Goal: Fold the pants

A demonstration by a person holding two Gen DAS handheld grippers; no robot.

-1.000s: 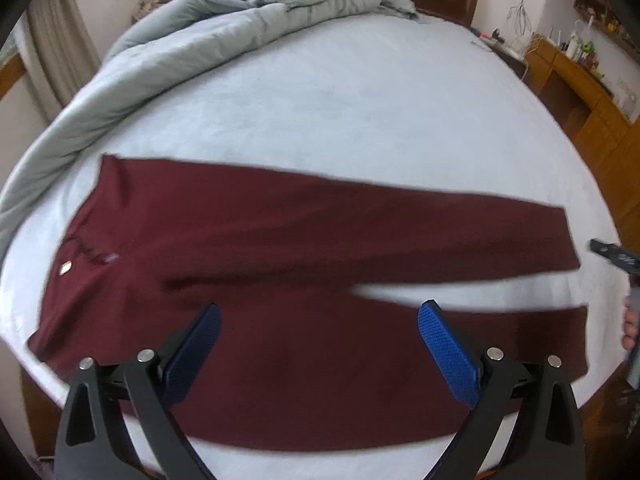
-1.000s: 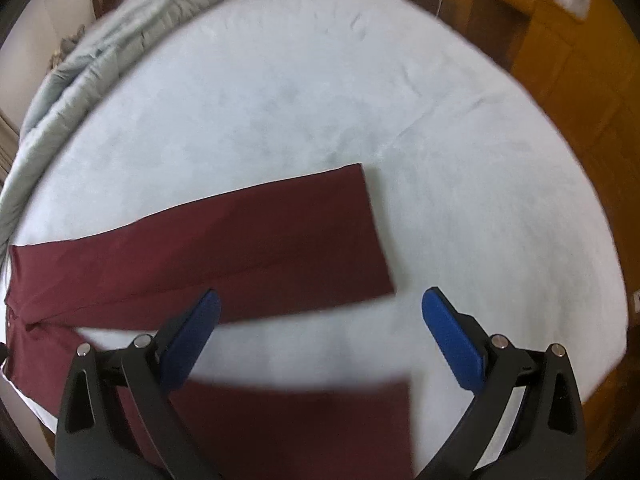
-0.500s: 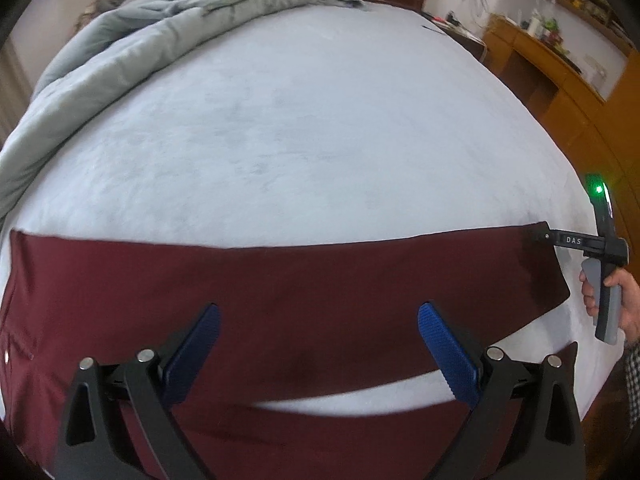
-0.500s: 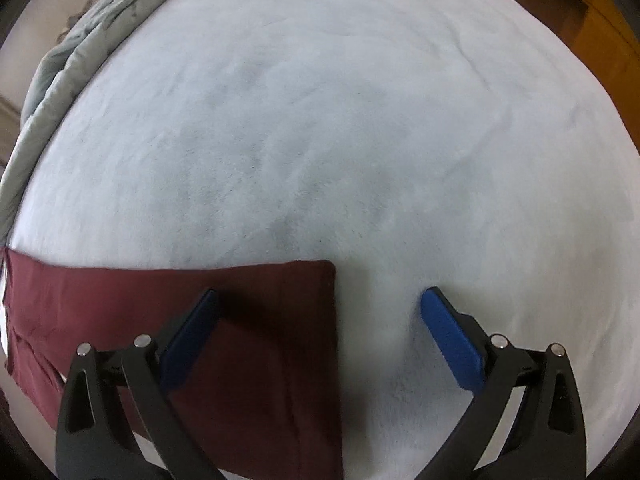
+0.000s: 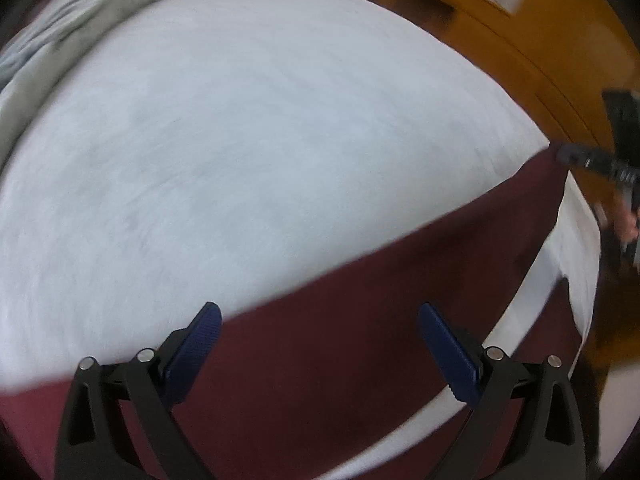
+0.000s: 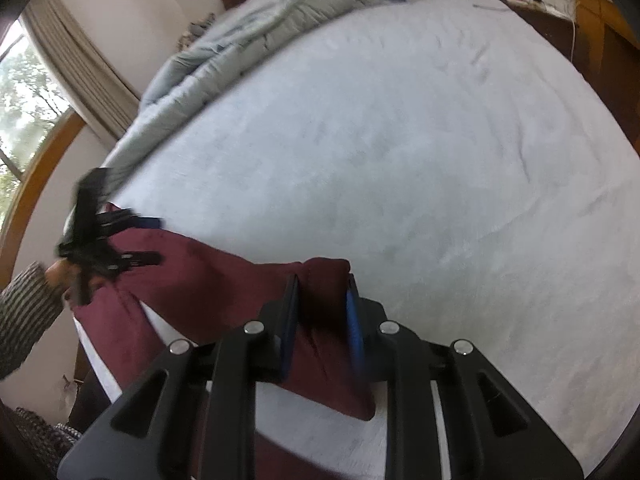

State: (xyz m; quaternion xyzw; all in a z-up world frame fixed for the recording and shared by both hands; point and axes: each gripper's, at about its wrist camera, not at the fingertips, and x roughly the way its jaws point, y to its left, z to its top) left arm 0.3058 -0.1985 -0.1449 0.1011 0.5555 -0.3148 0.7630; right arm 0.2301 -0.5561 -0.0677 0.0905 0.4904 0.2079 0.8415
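Dark red pants (image 5: 360,340) lie flat on the pale bed sheet (image 5: 240,140). My left gripper (image 5: 320,340) hovers open over the far edge of the upper leg, nothing between its blue pads (image 5: 196,344). In the right wrist view, my right gripper (image 6: 322,300) has its jaws closing on the hem end of that pants leg (image 6: 320,280), and the cloth bunches up between the pads. The left gripper (image 6: 154,240) also shows there, open above the pants (image 6: 192,280) at the bed's left side, held by a hand in a striped sleeve (image 6: 28,312).
A grey duvet (image 6: 248,40) is heaped along the far side of the bed, in front of a dark headboard. Wooden furniture (image 5: 500,40) stands beyond the bed's right edge. A window with a curtain (image 6: 80,64) is at the left.
The right gripper went from wide open over the leg's end to closed around the bunched hem, and its view rolled. The left gripper slid across the pants to the upper leg's far edge and tilted.
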